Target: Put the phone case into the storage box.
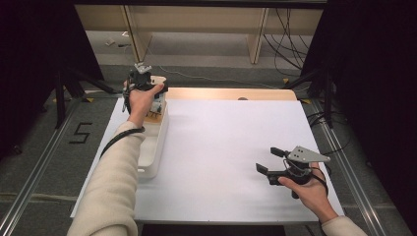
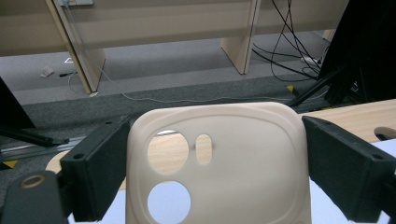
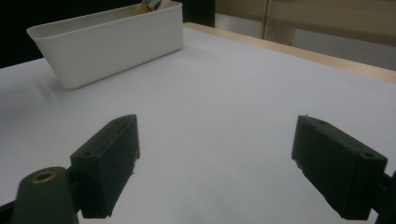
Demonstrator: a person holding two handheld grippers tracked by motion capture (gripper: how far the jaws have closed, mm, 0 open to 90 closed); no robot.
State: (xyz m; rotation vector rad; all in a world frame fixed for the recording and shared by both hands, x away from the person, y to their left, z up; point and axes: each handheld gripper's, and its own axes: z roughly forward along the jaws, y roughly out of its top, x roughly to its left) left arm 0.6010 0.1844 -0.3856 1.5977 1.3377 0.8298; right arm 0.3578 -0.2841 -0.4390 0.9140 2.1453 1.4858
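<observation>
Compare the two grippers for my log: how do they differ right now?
The left gripper has a cream phone case between its jaws, above the white bin; the right gripper is open and empty. The left is raised at the table's far left; the right sits low over the white tabletop. Both have black jaws.

The right gripper hangs low over a white table sheet, its two black jaws spread wide with nothing between them. At the far left stands a long white bin, something yellowish poking above its far rim. A wooden table edge runs along the far right.
</observation>
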